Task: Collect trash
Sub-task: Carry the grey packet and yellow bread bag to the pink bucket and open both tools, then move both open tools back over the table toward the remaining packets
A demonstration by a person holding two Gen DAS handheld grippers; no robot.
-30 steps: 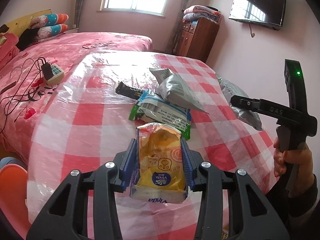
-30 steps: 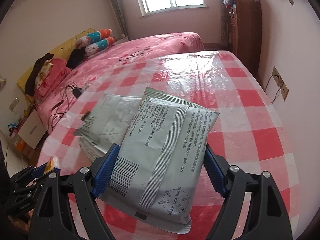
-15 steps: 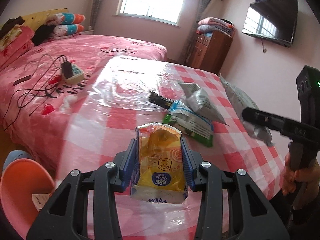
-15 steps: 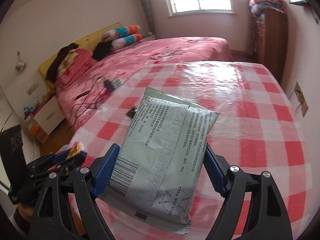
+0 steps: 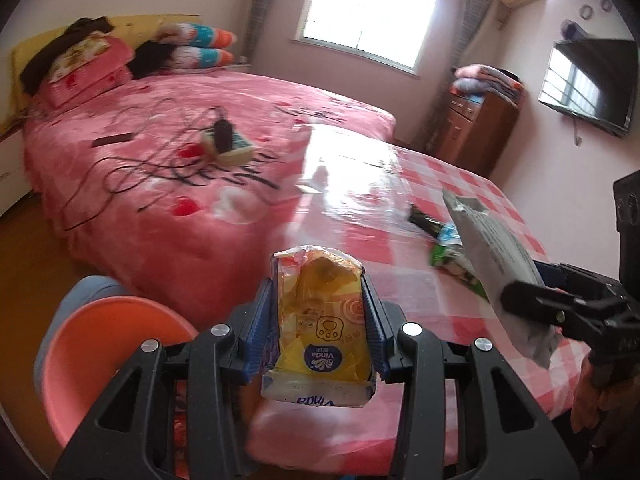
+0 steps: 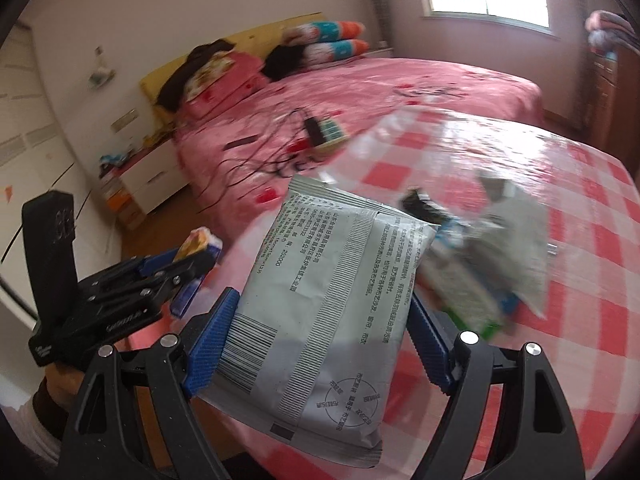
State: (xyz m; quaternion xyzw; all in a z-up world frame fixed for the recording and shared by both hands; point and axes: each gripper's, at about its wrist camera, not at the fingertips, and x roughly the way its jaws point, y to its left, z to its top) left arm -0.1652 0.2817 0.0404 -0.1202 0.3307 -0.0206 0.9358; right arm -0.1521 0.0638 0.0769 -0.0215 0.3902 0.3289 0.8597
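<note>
My left gripper (image 5: 320, 320) is shut on a yellow tissue packet (image 5: 320, 328), held upright between the blue pads over the table's near edge. From the right wrist view the same left gripper (image 6: 196, 264) appears at the left with the tissue packet (image 6: 200, 242). My right gripper (image 6: 320, 320) is shut on a wide grey snack bag (image 6: 332, 304); in the left wrist view that grey snack bag (image 5: 496, 264) hangs at the right. More wrappers lie on the red-checked table (image 5: 400, 280): a black one (image 5: 424, 220), a green-and-white one (image 6: 460, 292) and a grey bag (image 6: 516, 236).
An orange bin (image 5: 104, 356) stands on the floor at the lower left, beside the table. A pink bed (image 5: 180, 168) with cables and a power strip (image 5: 226, 144) runs along the table's far side. A wooden cabinet (image 5: 476, 128) and a wall television (image 5: 592, 80) are at the back right.
Both grippers have swung left, away from the table's middle, each keeping its wrapper. The orange bin and the bed have come further into view, and the pile of wrappers has slid to the right.
</note>
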